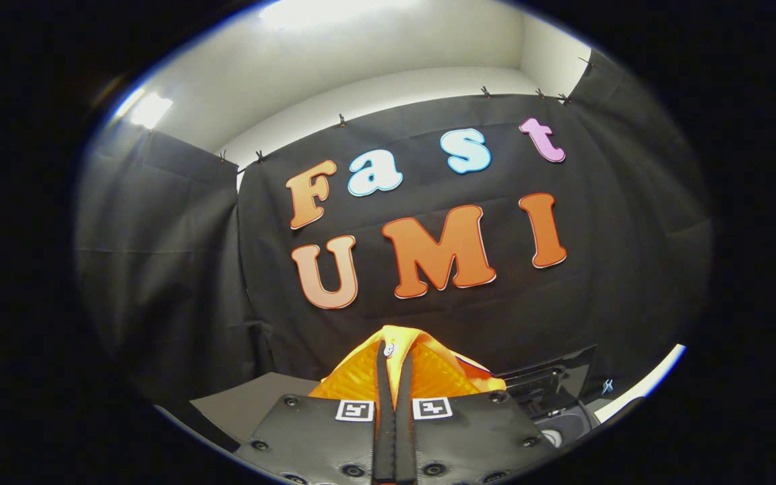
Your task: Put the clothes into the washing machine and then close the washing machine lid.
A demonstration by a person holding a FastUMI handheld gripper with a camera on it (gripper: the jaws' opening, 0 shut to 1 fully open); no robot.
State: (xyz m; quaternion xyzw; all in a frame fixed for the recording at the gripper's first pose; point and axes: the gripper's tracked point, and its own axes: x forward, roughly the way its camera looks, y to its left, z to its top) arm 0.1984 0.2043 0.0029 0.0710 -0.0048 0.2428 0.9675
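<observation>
While clamped together, fingers [395, 377] pinch orange garment [428, 374], fabric bunched around both.

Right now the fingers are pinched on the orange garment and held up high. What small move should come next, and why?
Probably carry the orange garment toward the dark washing machine below and ahead on one side, then lower it. The gripper is shut on the cloth, which hangs lifted in front of the booth wall, not yet inside anything.
</observation>
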